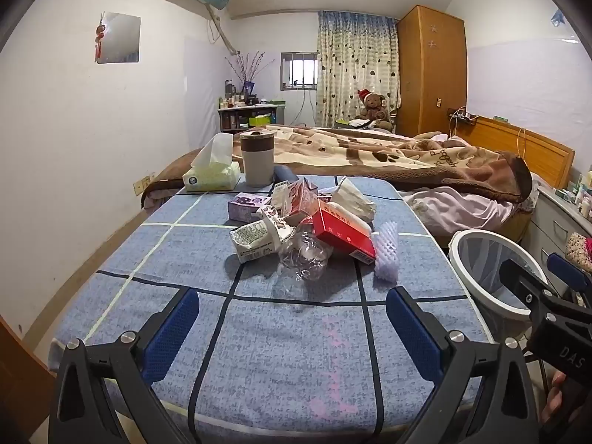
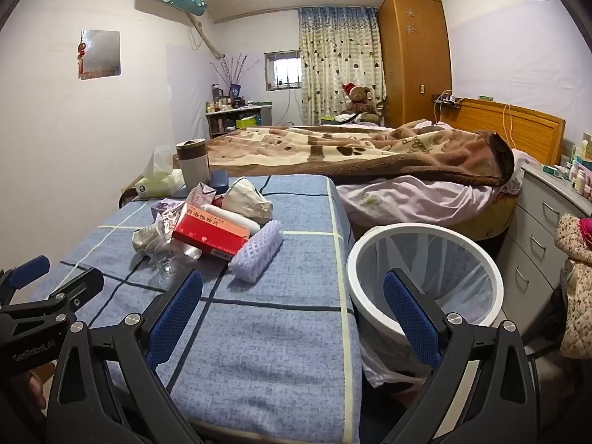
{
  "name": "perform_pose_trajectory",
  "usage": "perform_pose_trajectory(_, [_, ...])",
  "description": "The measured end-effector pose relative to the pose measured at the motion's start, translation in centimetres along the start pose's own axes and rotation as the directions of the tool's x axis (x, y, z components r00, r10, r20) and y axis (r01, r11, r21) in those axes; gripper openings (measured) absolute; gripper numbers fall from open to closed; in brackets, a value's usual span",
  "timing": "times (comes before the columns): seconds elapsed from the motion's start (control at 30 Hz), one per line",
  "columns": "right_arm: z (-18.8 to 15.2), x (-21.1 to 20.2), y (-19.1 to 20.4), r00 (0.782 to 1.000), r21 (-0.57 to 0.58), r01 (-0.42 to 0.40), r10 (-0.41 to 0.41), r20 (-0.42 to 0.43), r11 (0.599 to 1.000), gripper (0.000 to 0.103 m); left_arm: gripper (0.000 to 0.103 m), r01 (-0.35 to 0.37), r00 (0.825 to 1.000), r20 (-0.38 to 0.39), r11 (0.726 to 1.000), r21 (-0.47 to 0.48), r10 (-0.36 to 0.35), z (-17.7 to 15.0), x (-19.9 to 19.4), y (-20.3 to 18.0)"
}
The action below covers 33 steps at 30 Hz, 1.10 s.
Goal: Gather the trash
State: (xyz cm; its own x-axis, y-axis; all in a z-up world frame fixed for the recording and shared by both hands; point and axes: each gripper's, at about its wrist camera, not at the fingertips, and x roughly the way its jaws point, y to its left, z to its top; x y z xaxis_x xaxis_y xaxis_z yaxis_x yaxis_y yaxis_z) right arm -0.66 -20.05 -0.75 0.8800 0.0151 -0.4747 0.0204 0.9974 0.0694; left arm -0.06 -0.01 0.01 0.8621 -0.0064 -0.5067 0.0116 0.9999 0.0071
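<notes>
1. We hold the left tongs [image 1: 292, 327] spread wide with nothing between the blue pads, hanging over the near end of the worktop under its blue checked cloth [image 1: 259, 351], aimed at the heap.
2. The right tongs [image 2: 292, 312] are released too and empty, straddling the worktop's right edge and the bin.
3. The trash sits heaped mid-worktop, well apart from both tongs: a flat red cardboard box [image 1: 342, 233] lies on top, a crumpled clear plastic bottle [image 1: 301, 255] at the near side, a lilac foam net sleeve [image 1: 386, 251] just beside them.
4. The round white bin with a clear liner [image 2: 425, 259] stands on the floor against the worktop's right side, probably so each piece needs only a short carry.
5. The right view looks down into that bin and shows it empty, so by our reckoning nothing is collected yet; the left view catches only its rim, but shows the purple carton [image 1: 246, 205] and white carton [image 1: 255, 240] plainly.
</notes>
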Motion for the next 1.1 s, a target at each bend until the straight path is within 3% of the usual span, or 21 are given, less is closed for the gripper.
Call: perform_pose_trajectory(1.1, [0.1, 0.0, 0.0, 1.000, 0.008, -0.003, 0.003, -0.001, 1.000, 0.100, 0.103, -0.016, 1.000, -0.017, 1.000, -0.020, 0.016, 0.3, 0.3, 1.2])
